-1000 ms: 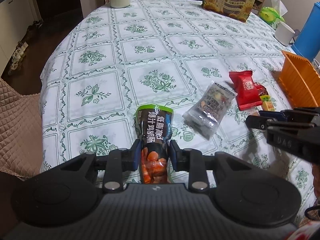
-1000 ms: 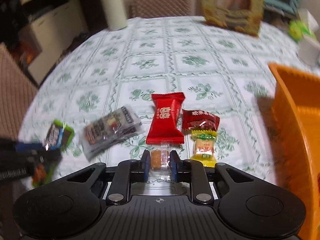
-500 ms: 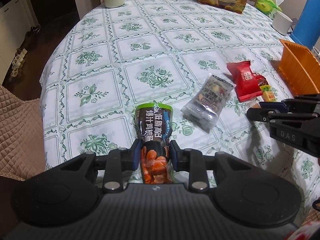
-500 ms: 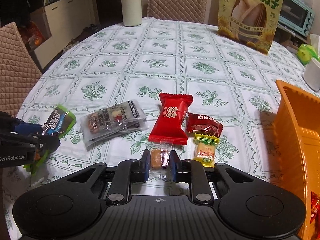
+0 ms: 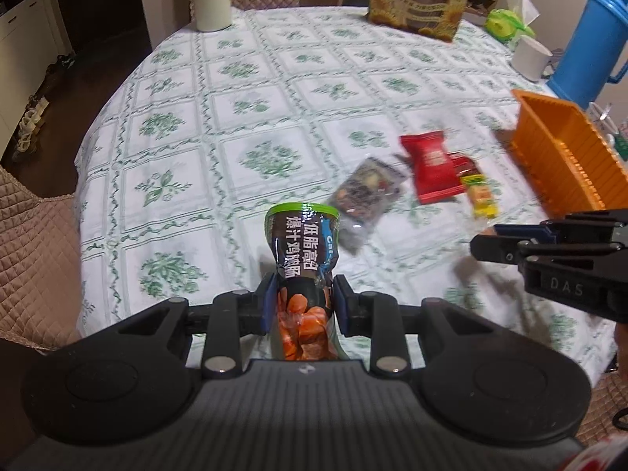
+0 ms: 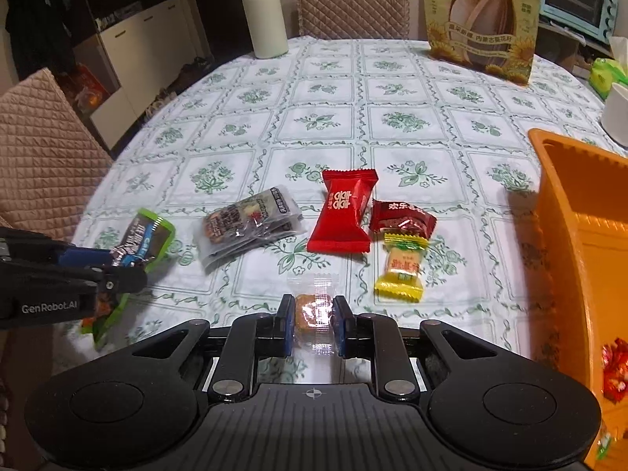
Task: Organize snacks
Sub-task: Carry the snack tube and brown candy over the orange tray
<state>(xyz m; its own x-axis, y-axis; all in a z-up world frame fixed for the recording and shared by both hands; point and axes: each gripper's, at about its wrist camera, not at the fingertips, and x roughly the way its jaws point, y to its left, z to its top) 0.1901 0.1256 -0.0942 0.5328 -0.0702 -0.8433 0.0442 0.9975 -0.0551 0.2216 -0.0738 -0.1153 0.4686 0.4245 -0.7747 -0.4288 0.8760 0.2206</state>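
My left gripper [image 5: 301,302] is shut on a dark snack packet with a green rim [image 5: 301,253] and holds it above the table; the same packet shows in the right wrist view [image 6: 145,235]. My right gripper [image 6: 314,314] is shut on a small clear-wrapped brown candy [image 6: 312,306]. On the cloth lie a grey clear packet [image 6: 249,227], a red packet [image 6: 345,210], a dark red candy [image 6: 402,218] and a yellow candy [image 6: 402,269]. An orange basket [image 6: 569,212] stands at the right.
A white bottle [image 6: 263,11], a big sunflower-seed bag [image 6: 482,19], a white cup [image 5: 532,57] and a blue jug [image 5: 588,43] stand at the table's far side. Padded chairs [image 6: 43,145] flank the table. A wrapped sweet [image 6: 616,369] lies in the basket.
My left gripper has lifted the green-rimmed packet up off the cloth. My right gripper has kept its hold on the brown candy and pulled back a little.
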